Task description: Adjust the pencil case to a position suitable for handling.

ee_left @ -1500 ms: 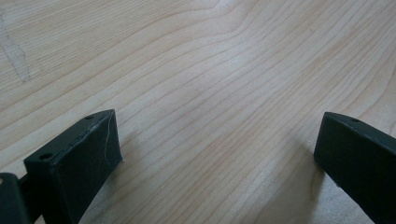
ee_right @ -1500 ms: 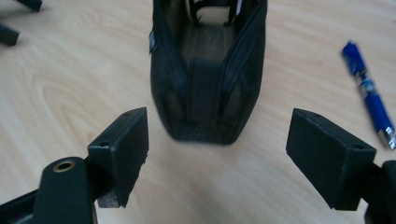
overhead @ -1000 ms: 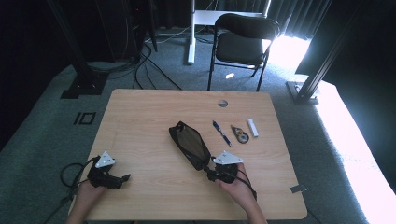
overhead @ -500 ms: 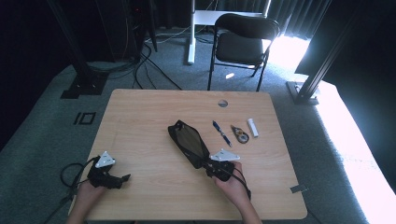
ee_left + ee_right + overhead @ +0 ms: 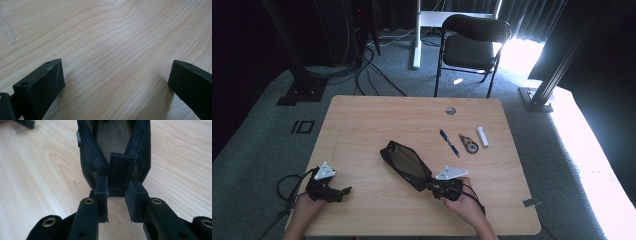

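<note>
A black mesh pencil pouch [image 5: 404, 164] lies unzipped and slantwise in the middle of the wooden table [image 5: 362, 125]. My right gripper [image 5: 432, 186] is at its near end. In the right gripper view the jaws are shut on the pouch [image 5: 115, 150] end, with its fabric tab pinched between them at my right gripper [image 5: 117, 192]. My left gripper [image 5: 344, 191] rests at the table's near left, well apart from the pouch. In the left gripper view my left gripper [image 5: 117, 75] stands wide open over bare wood.
A blue pen [image 5: 449, 142], a small round tape dispenser [image 5: 470, 145] and a white tube [image 5: 482, 136] lie right of the pouch. A cable hole [image 5: 450, 110] sits near the far edge. A black chair [image 5: 472, 45] stands beyond the table.
My right gripper has pulled the pouch a little toward the near edge and to the left. The left gripper has stayed put.
</note>
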### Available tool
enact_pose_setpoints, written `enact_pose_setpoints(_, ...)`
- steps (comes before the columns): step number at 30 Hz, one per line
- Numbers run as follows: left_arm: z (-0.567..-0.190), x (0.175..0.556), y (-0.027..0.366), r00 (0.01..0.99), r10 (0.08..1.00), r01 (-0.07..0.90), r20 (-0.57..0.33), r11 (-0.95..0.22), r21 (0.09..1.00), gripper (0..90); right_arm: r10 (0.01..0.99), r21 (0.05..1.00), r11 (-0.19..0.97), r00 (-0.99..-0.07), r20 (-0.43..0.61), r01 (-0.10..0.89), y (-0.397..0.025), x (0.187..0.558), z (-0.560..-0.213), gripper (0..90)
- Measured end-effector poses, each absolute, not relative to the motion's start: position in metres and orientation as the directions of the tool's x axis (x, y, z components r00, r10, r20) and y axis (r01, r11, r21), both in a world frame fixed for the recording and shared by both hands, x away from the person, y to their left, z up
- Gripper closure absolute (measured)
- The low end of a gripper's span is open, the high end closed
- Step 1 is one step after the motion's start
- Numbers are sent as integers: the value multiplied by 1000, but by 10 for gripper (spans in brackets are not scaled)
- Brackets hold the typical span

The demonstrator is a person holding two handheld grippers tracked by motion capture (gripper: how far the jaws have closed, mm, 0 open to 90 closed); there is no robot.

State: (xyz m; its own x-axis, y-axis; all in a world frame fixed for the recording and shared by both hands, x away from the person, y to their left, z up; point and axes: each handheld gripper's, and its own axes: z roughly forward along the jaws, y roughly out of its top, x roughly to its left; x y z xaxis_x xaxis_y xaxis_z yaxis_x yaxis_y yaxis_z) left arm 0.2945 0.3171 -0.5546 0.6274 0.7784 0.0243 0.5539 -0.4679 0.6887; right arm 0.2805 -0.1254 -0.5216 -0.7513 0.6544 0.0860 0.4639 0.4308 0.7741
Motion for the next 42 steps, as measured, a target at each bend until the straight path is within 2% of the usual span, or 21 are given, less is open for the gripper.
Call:
enact_pose_setpoints(14,-555,295,317,628,778,554,24,-468,689,7,672,785,415,-736,76,460,-176,280,-517,727)
enact_pose_setpoints(36,-555,295,317,628,778,554,24,-468,689,7,679,771,417,-729,88,482,-214,269,-521,722)
enact_pose_setpoints(42,-555,295,317,628,778,554,24,-468,689,7,684,780,391,-721,109,489,-220,264,-516,633)
